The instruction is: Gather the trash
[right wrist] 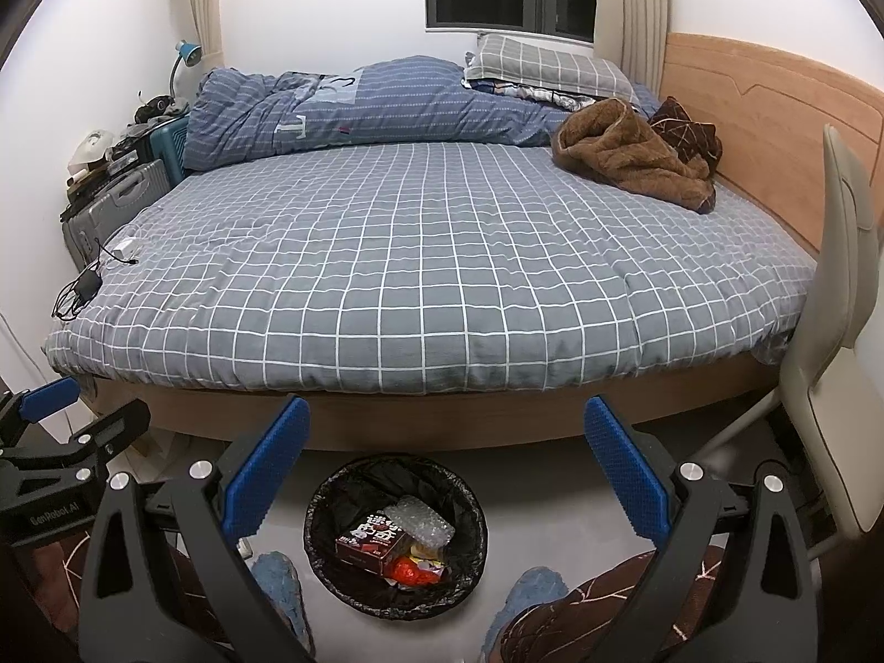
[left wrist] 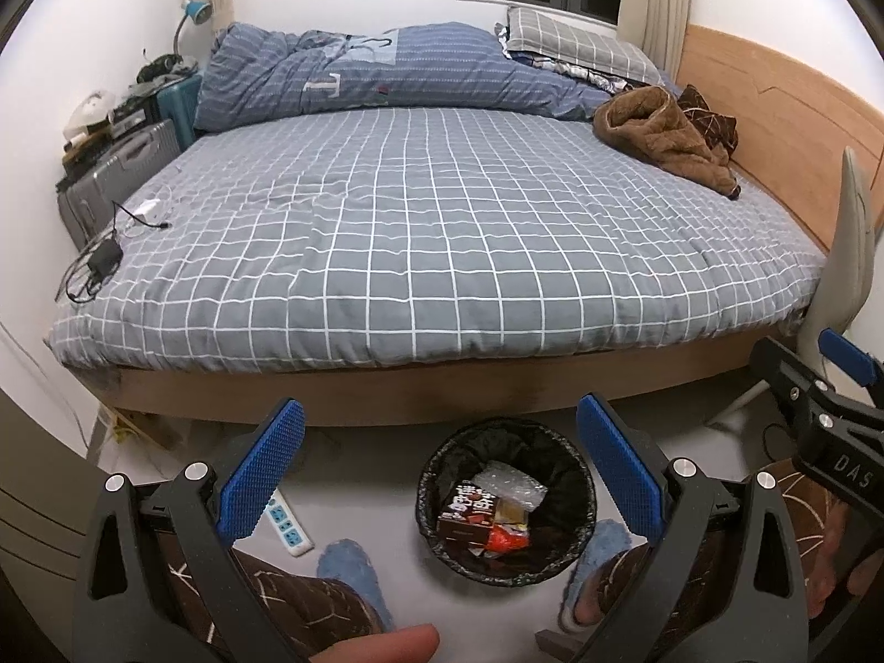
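A round bin with a black liner stands on the floor in front of the bed. Inside lie a dark red snack box, a clear bubble-wrap piece and a red wrapper. My left gripper hovers above the bin, open and empty. My right gripper is also open and empty, held above and just right of the bin. Each gripper shows at the edge of the other's view.
A bed with a grey checked cover fills the room, with a blue duvet, a brown fleece and chargers with cables on it. Suitcases stand at left, a chair at right, a power strip on the floor. The person's slippered feet flank the bin.
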Demonstrator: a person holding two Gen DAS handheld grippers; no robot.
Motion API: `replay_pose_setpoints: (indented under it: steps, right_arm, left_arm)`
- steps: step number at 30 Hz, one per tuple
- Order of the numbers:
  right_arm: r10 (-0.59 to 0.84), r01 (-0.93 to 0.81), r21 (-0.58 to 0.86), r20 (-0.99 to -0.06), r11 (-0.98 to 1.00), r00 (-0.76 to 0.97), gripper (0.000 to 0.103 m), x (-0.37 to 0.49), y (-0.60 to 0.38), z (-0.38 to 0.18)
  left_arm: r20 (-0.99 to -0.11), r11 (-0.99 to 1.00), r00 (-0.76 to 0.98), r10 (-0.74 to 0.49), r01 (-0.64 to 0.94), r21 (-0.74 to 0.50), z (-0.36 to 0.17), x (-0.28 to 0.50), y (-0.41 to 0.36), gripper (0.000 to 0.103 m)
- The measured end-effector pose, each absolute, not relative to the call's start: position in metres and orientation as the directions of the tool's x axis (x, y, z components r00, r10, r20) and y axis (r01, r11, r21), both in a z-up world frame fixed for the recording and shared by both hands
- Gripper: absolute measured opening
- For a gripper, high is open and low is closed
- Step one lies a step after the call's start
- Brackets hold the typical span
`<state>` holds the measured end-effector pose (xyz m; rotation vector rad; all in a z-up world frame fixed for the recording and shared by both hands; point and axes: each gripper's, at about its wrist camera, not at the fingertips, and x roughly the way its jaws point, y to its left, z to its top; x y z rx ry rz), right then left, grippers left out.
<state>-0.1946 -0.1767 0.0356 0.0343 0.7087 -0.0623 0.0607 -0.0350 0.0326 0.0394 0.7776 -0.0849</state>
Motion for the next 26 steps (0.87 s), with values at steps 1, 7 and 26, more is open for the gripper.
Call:
replay_pose_setpoints:
  steps: [1,7,26]
  right_arm:
    - [-0.045,0.068,0.010,-0.651,0.998,0.758,0.095,-0.195,-0.177,0.035]
    - [-0.046,0.069,0.009,-0.653,0.998,0.756,0.095,-0.196,-0.173,0.034]
    - [-0.039,0.065,0.015,-0.649,0.998,0.759,0.095,-0.198,-0.167,0.035]
  left_arm:
    - [-0.703,0.996,0.708,-0.063,0.093,0.005,0.032,0.061,-0.035,0.097]
    - [-0.707,0.996,0.705,-0.061,0.092,0.006,0.032,0.060,-0.035,0.097]
    - [-0.698,0.997,0.715,-0.050,0.074,0.005,0.037,0.062,-0.025,0.097]
